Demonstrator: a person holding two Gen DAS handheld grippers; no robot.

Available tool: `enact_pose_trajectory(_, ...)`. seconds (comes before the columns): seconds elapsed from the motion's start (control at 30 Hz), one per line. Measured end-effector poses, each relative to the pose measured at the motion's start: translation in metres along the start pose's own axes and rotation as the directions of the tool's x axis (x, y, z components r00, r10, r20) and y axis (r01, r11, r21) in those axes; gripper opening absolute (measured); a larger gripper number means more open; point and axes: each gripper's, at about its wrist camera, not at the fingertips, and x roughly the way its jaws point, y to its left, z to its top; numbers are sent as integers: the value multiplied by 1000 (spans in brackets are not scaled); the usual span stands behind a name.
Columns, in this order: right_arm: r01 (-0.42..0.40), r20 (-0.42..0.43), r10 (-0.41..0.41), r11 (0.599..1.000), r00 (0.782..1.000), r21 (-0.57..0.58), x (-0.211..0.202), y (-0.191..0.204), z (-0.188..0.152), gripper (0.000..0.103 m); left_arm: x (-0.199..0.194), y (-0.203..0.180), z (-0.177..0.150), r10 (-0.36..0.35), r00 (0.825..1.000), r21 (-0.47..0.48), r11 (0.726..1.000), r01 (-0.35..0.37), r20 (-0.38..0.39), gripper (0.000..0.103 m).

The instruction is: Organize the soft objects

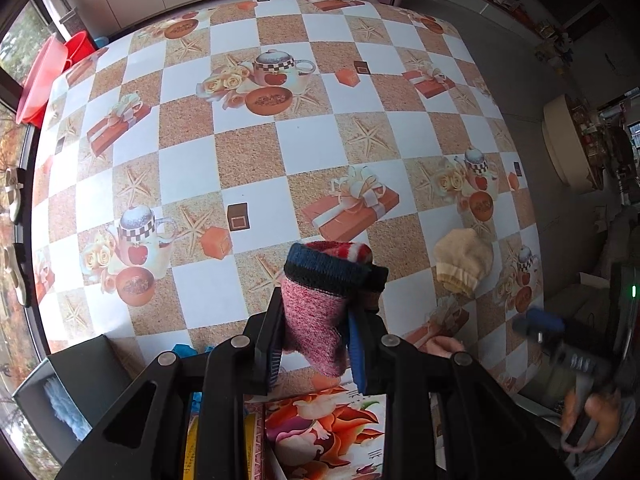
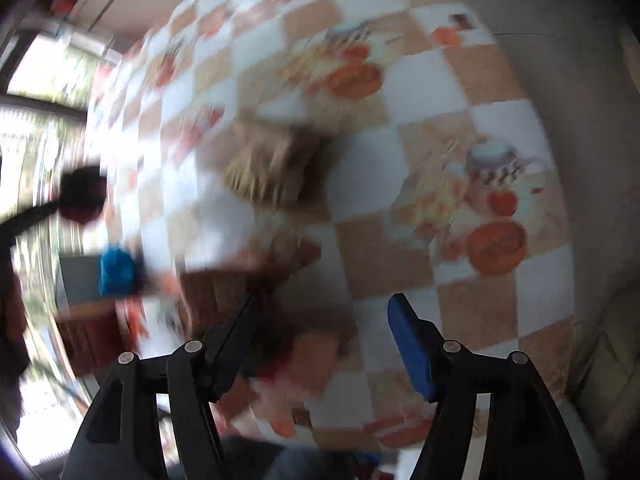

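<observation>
Two grippers: the left gripper (image 1: 316, 336) at six o'clock of its own view, the right gripper (image 2: 324, 344) at six o'clock of its own. Two socks on show: one pink sock (image 1: 320, 308) at six o'clock, one cream sock (image 1: 464, 262) at four o'clock. One table (image 1: 248, 152). One dark box (image 1: 76, 376) at eight o'clock.
</observation>
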Motion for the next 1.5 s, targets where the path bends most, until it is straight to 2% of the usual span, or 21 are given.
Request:
enact_pose_trajectory(0.07, -14, 72, 8, 996, 997, 87, -10, -10, 15, 69, -1, -5, -2, 1, 1000, 4, 1000, -1, 0, 30)
enact_pose_trajectory(0.13, -21, 92, 11, 994, 996, 110, -7, -8, 39, 69, -2, -10, -3, 4, 1000, 6, 1000, -4, 3, 30)
enact_pose_trajectory(0.23, -16, 81, 10, 998, 997, 69, 10, 9, 71, 69, -5, -13, -5, 3, 1000, -4, 1000, -3, 5, 30)
enact_pose_trajectory(0.37, 58, 48, -59, 998, 997, 18, 52, 33, 105, 68, -9, -14, -9, 2, 1000, -12, 1000, -2, 5, 30)
enact_pose_trajectory(0.4, 70, 35, -71, 997, 997, 17, 60, 35, 109, 50, -9, -14, -10, 0, 1000, -14, 1000, 0, 5, 30)
enact_pose_trajectory(0.43, 77, 21, -78, 997, 997, 20, 68, 36, 112, 26, -10, -14, -12, -2, 1000, -15, 1000, 2, 5, 30)
enact_pose_trajectory(0.5, 116, 47, -115, 993, 992, -5, 68, 44, 115, 25, -11, -14, -16, -3, 1000, -16, 1000, 3, 4, 30)
enact_pose_trajectory(0.53, 110, 36, -108, 994, 993, -29, 69, 48, 117, 20, -12, -14, -17, -4, 1000, -16, 1000, 4, 5, 30)
enact_pose_trajectory(0.6, 101, 16, -101, 994, 995, -44, 70, 50, 119, 20, -15, -15, -22, -12, 1000, -17, 1000, 12, 9, 30)
enact_pose_trajectory(0.67, 83, 32, -82, 995, 996, -47, 62, 51, 120, 20, -20, -18, -27, -17, 1000, -7, 1000, 17, 18, 30)
enact_pose_trajectory(0.93, -1, 144, 7, 999, 990, -39, -3, 51, 98, 20, -40, -29, -55, -50, 998, 39, 998, 48, 44, 30)
enact_pose_trajectory(1.03, -27, 162, 32, 999, 986, -32, -10, 61, 90, 20, -46, -31, -70, -75, 996, 49, 996, 73, 43, 30)
enact_pose_trajectory(1.2, -52, 166, 58, 998, 984, -42, -19, 81, 61, 21, -51, -35, -100, -109, 993, 87, 991, 106, 36, 30)
enact_pose_trajectory(1.33, -59, 150, 65, 997, 987, -42, -32, 92, 25, 21, -60, -34, -126, -138, 990, 115, 984, 134, 34, 30)
enact_pose_trajectory(1.5, -59, 139, 62, 998, 988, -28, -38, 105, -16, 21, -83, -29, -156, -157, 985, 165, 976, 143, 69, 30)
